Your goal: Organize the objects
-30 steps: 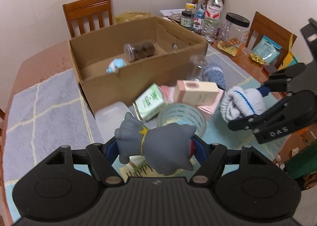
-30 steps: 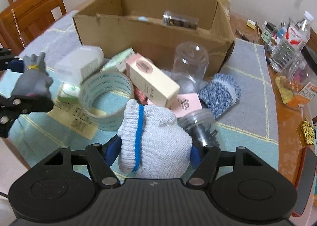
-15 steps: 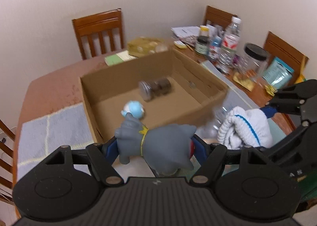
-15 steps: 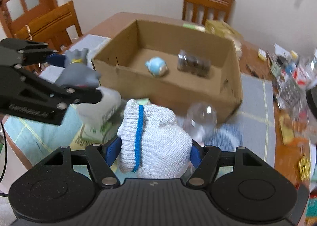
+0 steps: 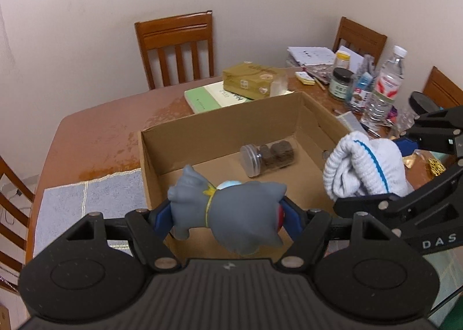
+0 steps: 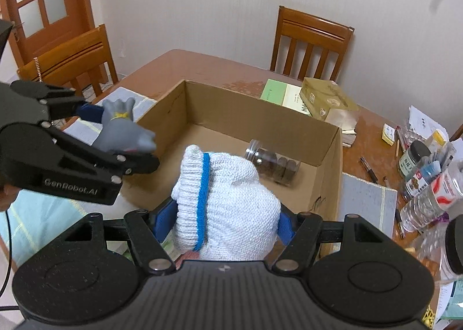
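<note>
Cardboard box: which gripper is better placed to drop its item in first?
Probably the left gripper: its gray toy hangs over the cardboard box floor, while the right gripper's white glove sits nearer the wall.

Lifted off the cluttered mat and carried toward 12 o'clock. Now poised over the cardboard box (image 5: pixel 222 139): left tool (image 5: pixel 228 214) with grey toy (image 5: pixel 231 214), right tool (image 6: pixel 228 220) with white glove (image 6: pixel 231 208).

Right gripper (image 6: pixel 227 221) clamps white knit glove (image 6: pixel 228 208) lower centre, above cardboard box (image 6: pixel 330 162); left gripper (image 6: pixel 115 133) grips grey toy (image 6: pixel 124 130) at left.
</note>
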A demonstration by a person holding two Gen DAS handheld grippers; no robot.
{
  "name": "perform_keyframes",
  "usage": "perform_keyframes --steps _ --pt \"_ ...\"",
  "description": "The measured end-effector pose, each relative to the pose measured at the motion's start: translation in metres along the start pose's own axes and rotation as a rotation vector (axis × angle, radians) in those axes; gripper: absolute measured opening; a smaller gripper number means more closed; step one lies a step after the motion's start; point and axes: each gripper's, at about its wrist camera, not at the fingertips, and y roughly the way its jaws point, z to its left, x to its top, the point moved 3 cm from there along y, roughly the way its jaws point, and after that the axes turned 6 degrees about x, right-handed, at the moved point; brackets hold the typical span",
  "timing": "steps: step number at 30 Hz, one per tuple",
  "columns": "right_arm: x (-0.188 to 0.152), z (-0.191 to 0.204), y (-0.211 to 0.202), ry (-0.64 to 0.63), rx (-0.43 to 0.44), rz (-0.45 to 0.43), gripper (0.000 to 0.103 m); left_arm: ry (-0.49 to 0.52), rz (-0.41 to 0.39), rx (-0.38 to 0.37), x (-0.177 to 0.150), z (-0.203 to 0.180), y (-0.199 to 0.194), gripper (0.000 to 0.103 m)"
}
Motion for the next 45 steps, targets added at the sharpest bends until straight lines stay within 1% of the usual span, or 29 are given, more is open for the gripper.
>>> perform_keyframes --steps 2,3,4,5,6,7,9,10,13,18,22,27,31,35,41,45 --pt "0.006 -0.004 0.007 0.001 -0.005 0.002 0.073 -0.008 -0.001 0.009 0.001 0.000 0.005 0.075" --pt "0.008 -0.006 0.011 -0.001 -0.008 0.004 0.074 -0.012 -0.008 0.016 0.001 0.001 0.006 0.080" --pt "0.009 -0.007 0.014 -0.001 -0.006 0.006 0.077 -0.017 -0.012 0.021 0.001 0.001 0.007 0.089" --pt "0.010 -0.007 0.016 -0.002 -0.001 0.006 0.080 -0.021 -0.015 0.035 0.001 0.002 0.008 0.092" --pt "0.010 -0.008 0.016 -0.002 -0.003 -0.003 0.088 -0.026 -0.024 0.041 0.001 0.004 0.008 0.096" --pt "0.009 -0.008 0.015 -0.004 -0.012 -0.018 0.094 -0.033 -0.033 0.037 0.001 0.005 0.006 0.096" --pt "0.007 -0.009 0.012 -0.006 -0.023 -0.035 0.101 -0.048 -0.041 0.023 0.001 0.008 0.004 0.097" --pt "0.006 -0.011 0.010 -0.004 -0.023 -0.041 0.102 -0.050 -0.041 0.025 0.001 0.008 0.003 0.098" --pt "0.003 -0.013 0.007 0.014 -0.028 -0.043 0.103 -0.049 -0.045 0.047 0.000 0.009 -0.001 0.100" --pt "-0.007 -0.012 0.000 0.044 -0.033 -0.052 0.103 -0.065 -0.024 0.052 -0.013 0.008 -0.006 0.100" --pt "-0.023 -0.008 -0.005 0.063 -0.044 -0.054 0.103 -0.062 0.001 0.063 -0.033 0.006 -0.010 0.100" --pt "-0.048 -0.003 -0.012 0.103 -0.060 -0.051 0.103 -0.068 0.001 0.071 -0.060 0.006 -0.016 0.101" --pt "-0.068 0.001 -0.013 0.113 -0.102 -0.046 0.103 -0.071 0.004 0.118 -0.080 0.006 -0.017 0.101" --pt "-0.085 0.008 -0.013 0.105 -0.148 -0.041 0.103 -0.103 0.026 0.119 -0.098 0.006 -0.017 0.101" --pt "-0.102 0.021 -0.014 0.117 -0.123 -0.053 0.103 -0.155 0.054 0.143 -0.120 0.005 -0.010 0.101" --pt "-0.108 0.033 -0.014 0.101 -0.119 -0.065 0.103 -0.159 0.067 0.147 -0.129 0.001 -0.002 0.101"
